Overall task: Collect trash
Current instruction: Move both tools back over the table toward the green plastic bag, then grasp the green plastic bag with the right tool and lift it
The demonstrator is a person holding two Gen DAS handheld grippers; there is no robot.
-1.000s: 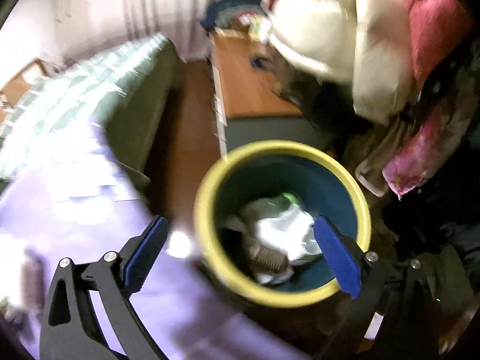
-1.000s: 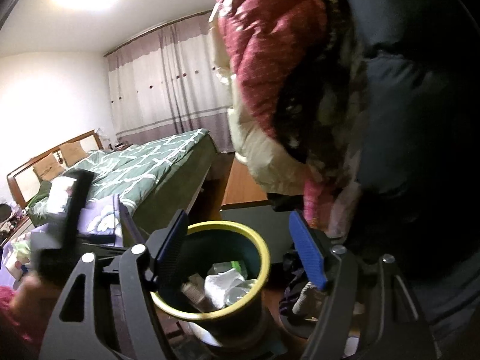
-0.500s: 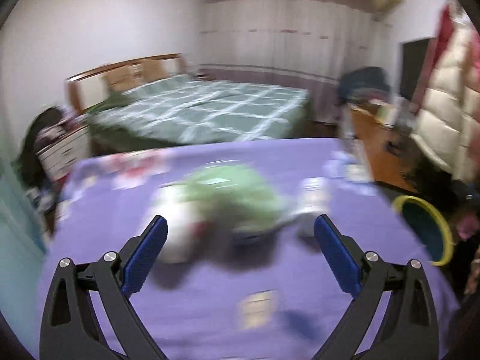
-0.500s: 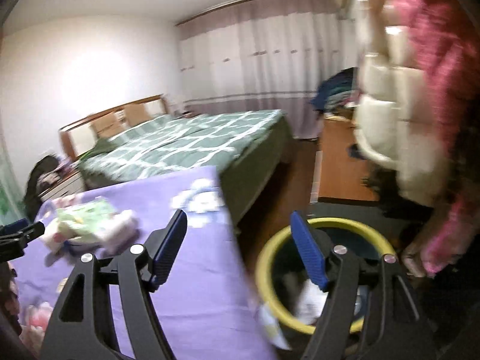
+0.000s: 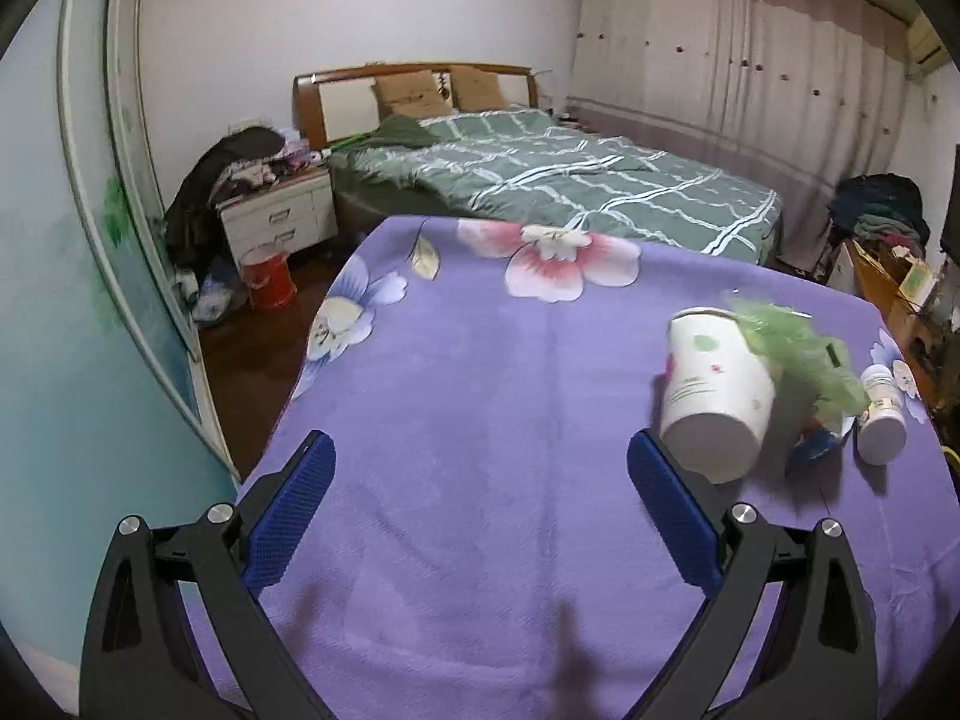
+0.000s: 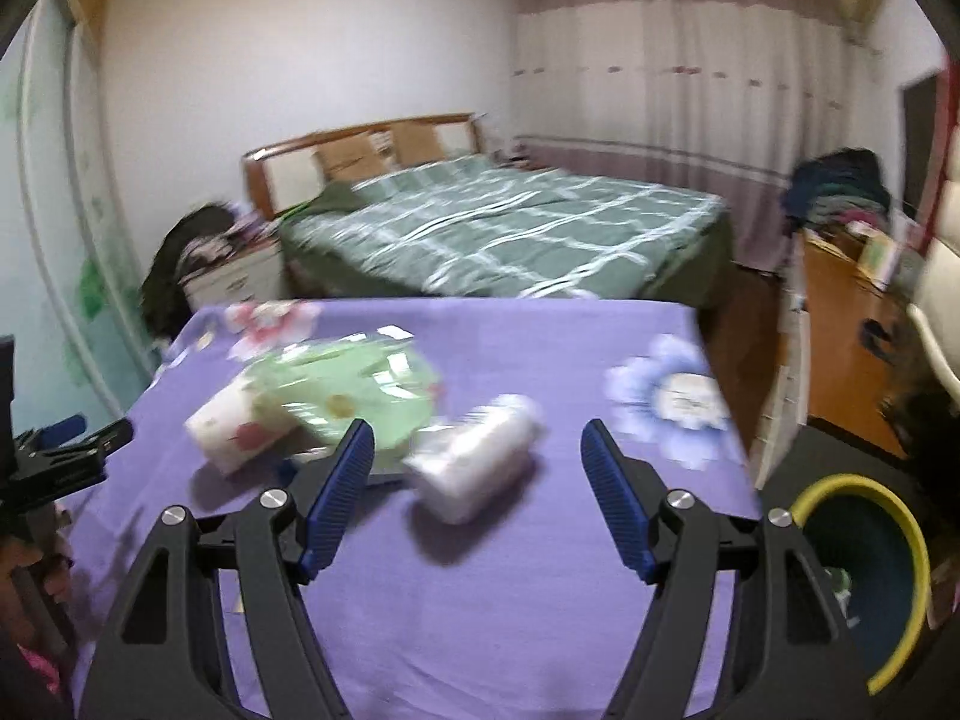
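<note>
A white paper cup (image 5: 714,399) lies on its side on the purple floral tablecloth (image 5: 480,396), with a crumpled green plastic bag (image 5: 798,354) and a small white bottle (image 5: 881,420) beside it. My left gripper (image 5: 480,504) is open and empty, low over the cloth, left of the cup. In the right wrist view the cup (image 6: 231,426), green bag (image 6: 354,384) and white bottle (image 6: 480,456) lie ahead. My right gripper (image 6: 477,498) is open and empty, just short of the bottle. The yellow-rimmed bin (image 6: 870,570) stands on the floor at the right.
A bed with a green checked cover (image 5: 558,174) stands behind the table. A white nightstand (image 5: 276,216) piled with clothes and a red bucket (image 5: 267,279) are at the left. A wooden desk (image 6: 852,324) is at the right. The left gripper shows at the right view's left edge (image 6: 66,444).
Both grippers swung from over the bin back to the table. The left view turned further left, so the cup and bag now sit at its right. Both stayed open.
</note>
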